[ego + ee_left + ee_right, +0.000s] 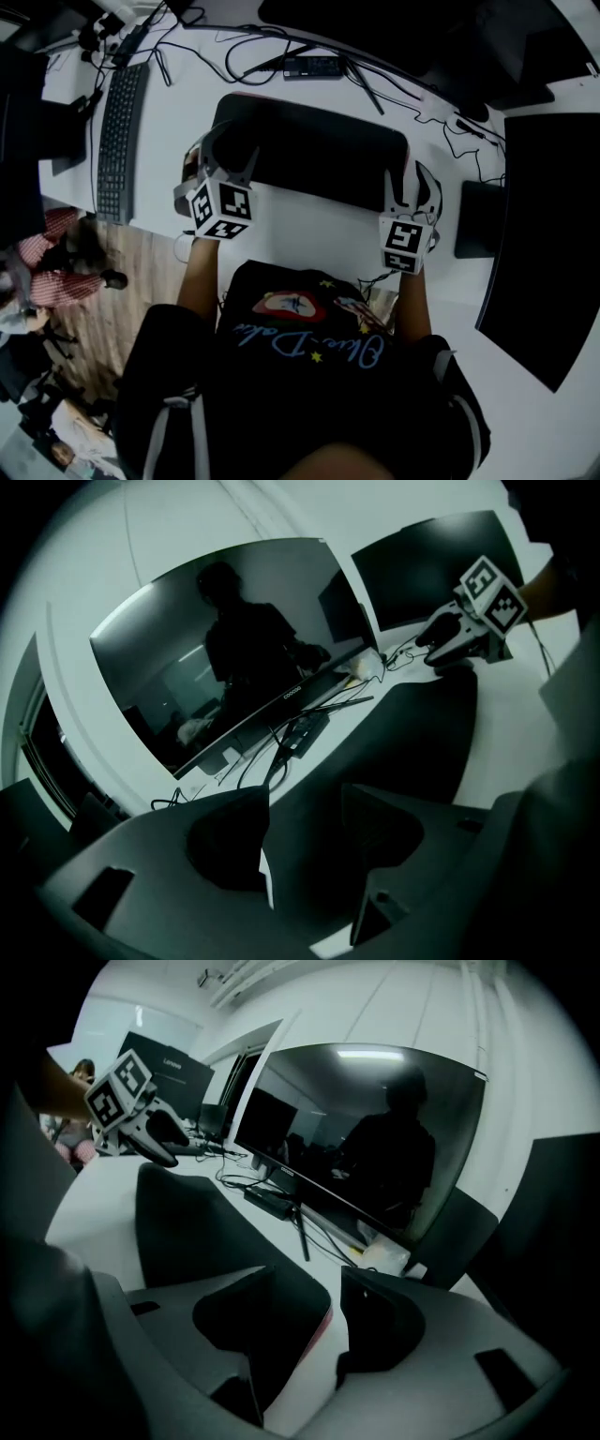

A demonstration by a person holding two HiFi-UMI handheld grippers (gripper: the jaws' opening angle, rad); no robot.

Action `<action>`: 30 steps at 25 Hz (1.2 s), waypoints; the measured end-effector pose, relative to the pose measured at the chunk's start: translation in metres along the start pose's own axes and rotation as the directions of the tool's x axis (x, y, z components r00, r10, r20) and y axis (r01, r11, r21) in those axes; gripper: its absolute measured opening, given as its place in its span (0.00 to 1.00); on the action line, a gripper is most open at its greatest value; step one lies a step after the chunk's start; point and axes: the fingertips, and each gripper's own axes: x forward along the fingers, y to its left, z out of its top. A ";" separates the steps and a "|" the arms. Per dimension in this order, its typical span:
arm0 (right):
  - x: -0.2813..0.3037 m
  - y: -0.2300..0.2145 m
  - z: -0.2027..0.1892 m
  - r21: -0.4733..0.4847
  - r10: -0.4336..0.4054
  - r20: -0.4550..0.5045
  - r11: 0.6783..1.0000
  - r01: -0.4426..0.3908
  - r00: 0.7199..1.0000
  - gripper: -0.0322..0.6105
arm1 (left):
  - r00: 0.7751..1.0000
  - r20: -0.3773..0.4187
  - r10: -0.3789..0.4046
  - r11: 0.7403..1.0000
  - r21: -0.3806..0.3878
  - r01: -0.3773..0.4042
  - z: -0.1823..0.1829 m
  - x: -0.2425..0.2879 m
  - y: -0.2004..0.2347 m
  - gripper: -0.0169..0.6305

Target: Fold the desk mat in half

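Note:
The black desk mat (309, 150) lies flat on the white desk (300, 239), doubled over, with a thin reddish edge showing at its near right corner (323, 1324). My left gripper (228, 161) hovers over the mat's near left corner, jaws open and nothing gripped. My right gripper (410, 183) hovers at the near right corner, also open and empty. In the left gripper view the mat (412, 733) shows beyond the open left gripper (305, 808), with the right gripper (450, 635) further off. The right gripper view has the right gripper (336, 1293) above the mat (187, 1213), the left gripper (155, 1133) beyond.
A keyboard (120, 141) lies at the left. A power brick (312, 67) and cables run behind the mat, before a curved monitor (234, 649). A large dark panel (544, 234) and a small black pad (478, 220) are on the right. A person (56, 253) sits low at left.

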 end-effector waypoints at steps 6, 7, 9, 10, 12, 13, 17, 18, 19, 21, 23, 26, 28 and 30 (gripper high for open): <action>-0.036 0.032 -0.028 -0.036 0.095 -0.009 0.995 -0.095 0.995 0.37 | 0.996 -0.010 -0.086 0.996 -0.023 0.085 -0.003 -0.022 -0.055 0.36; -0.041 0.038 -0.033 -0.053 0.104 -0.017 0.993 -0.104 0.994 0.37 | 0.995 -0.011 -0.102 0.995 -0.020 0.102 -0.001 -0.023 -0.065 0.35; -0.048 0.049 -0.042 -0.070 0.120 -0.026 0.990 -0.121 0.992 0.37 | 0.990 -0.018 -0.139 0.990 -0.010 0.139 -0.001 -0.026 -0.085 0.35; -0.050 0.053 -0.045 -0.074 0.124 -0.024 0.989 -0.126 0.992 0.37 | 0.987 -0.019 -0.160 0.987 -0.008 0.160 0.001 -0.028 -0.095 0.35; -0.054 0.056 -0.048 -0.101 0.125 -0.018 0.987 -0.126 0.992 0.37 | 0.979 -0.017 -0.202 0.979 0.000 0.202 0.006 -0.029 -0.113 0.35; -0.055 0.057 -0.049 -0.123 0.124 -0.021 0.984 -0.126 0.992 0.37 | 0.975 -0.019 -0.220 0.975 0.007 0.220 0.008 -0.029 -0.122 0.35; -0.061 0.058 -0.066 -0.182 0.129 -0.067 0.973 -0.140 0.989 0.37 | 0.953 -0.052 -0.300 0.953 0.020 0.301 0.010 -0.024 -0.154 0.35; -0.061 0.059 -0.071 -0.185 0.132 -0.080 0.972 -0.145 0.988 0.37 | 0.946 -0.063 -0.317 0.948 0.018 0.319 0.009 -0.022 -0.159 0.35; -0.061 0.059 -0.075 -0.183 0.134 -0.091 0.972 -0.149 0.987 0.37 | 0.942 -0.072 -0.329 0.944 0.015 0.331 0.007 -0.020 -0.161 0.35; -0.060 0.061 -0.081 -0.180 0.137 -0.111 0.971 -0.156 0.984 0.37 | 0.933 -0.086 -0.349 0.936 0.005 0.351 0.003 -0.017 -0.164 0.35; -0.058 0.059 -0.087 -0.199 0.131 -0.128 0.968 -0.155 0.983 0.37 | 0.920 -0.109 -0.377 0.925 -0.001 0.379 -0.001 -0.015 -0.167 0.35; -0.050 0.056 -0.090 -0.246 0.111 -0.141 0.959 -0.143 0.984 0.37 | 0.894 -0.169 -0.416 0.905 0.023 0.425 -0.010 -0.009 -0.175 0.35; -0.046 0.057 -0.092 -0.281 0.103 -0.147 0.949 -0.142 0.984 0.37 | 0.879 -0.193 -0.436 0.894 0.021 0.448 -0.014 -0.007 -0.178 0.35; -0.043 0.058 -0.092 -0.333 0.094 -0.160 0.932 -0.143 0.983 0.38 | 0.868 -0.193 -0.458 0.884 0.003 0.467 -0.014 -0.006 -0.179 0.35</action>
